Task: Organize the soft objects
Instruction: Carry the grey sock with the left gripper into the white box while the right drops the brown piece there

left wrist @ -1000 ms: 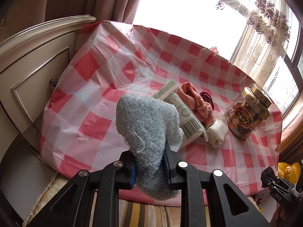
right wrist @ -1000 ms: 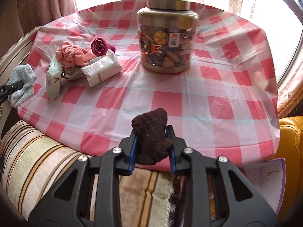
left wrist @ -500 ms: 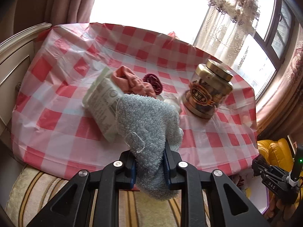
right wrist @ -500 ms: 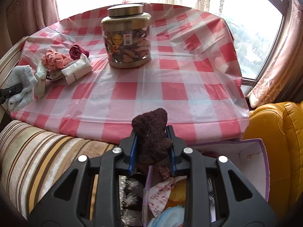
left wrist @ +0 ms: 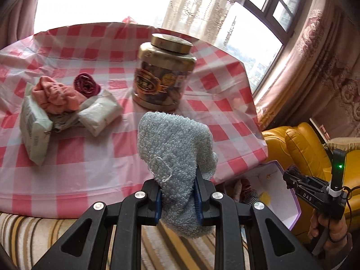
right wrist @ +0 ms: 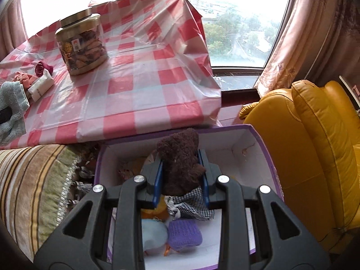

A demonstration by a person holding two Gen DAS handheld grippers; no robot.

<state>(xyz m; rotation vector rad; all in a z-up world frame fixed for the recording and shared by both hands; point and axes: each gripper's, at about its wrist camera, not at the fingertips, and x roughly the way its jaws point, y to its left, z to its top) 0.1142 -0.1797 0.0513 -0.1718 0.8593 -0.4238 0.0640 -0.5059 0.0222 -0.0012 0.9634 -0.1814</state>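
Right tongs (right wrist: 181,175) clamp a brown cloth (right wrist: 180,157) above the part-filled box (right wrist: 267,157); left tongs (left wrist: 177,193) grip a blue towel (left wrist: 175,148), with more cloths (left wrist: 56,94) lying on the table (left wrist: 90,157) beyond them.

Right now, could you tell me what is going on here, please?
A person is sorting soft things into a box. The right tool holds a brown cloth over the open box, which already has items inside. The left tool grips a grey cloth near the table; more cloths lie there.
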